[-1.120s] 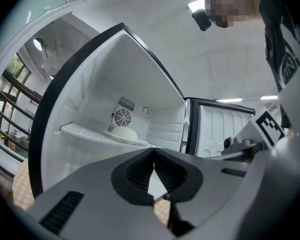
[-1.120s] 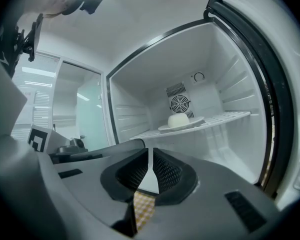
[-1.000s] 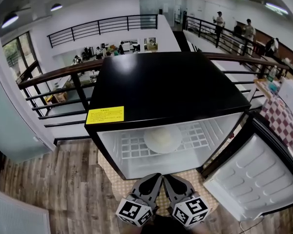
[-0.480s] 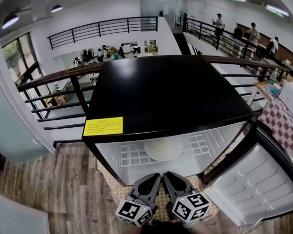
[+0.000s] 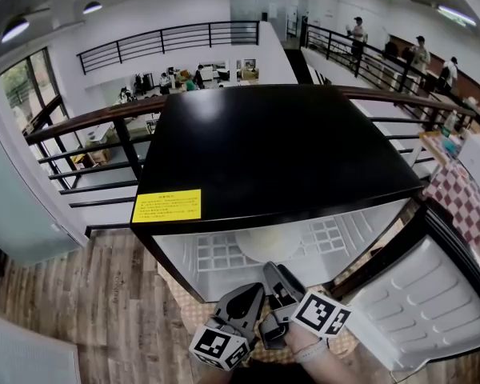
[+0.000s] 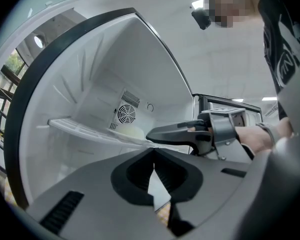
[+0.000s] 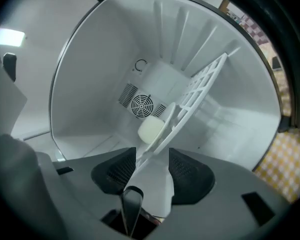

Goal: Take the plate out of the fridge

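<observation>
The pale plate (image 5: 268,242) lies on the white wire shelf (image 5: 216,254) inside the open black fridge (image 5: 272,150). In the right gripper view the plate (image 7: 151,129) sits near the fan at the back, beside the shelf (image 7: 200,91), which looks tilted there. My right gripper (image 5: 270,290) is rolled to one side just in front of the opening. Its jaws have just been opening, and the right gripper (image 7: 152,169) now stands open with nothing between its pads. My left gripper (image 5: 252,294) hangs lower and beside it. Its jaws (image 6: 154,166) meet at the tips and hold nothing.
The fridge door (image 5: 420,302) hangs open at the right. A yellow label (image 5: 166,206) marks the top's front left corner. A checked mat (image 5: 188,310) lies under the fridge on wooden floor. A dark railing (image 5: 88,118) runs behind, and people stand far off.
My right gripper has moved forward to the fridge opening, rolled over to one side, and opened its jaws. The left gripper has stayed where it was.
</observation>
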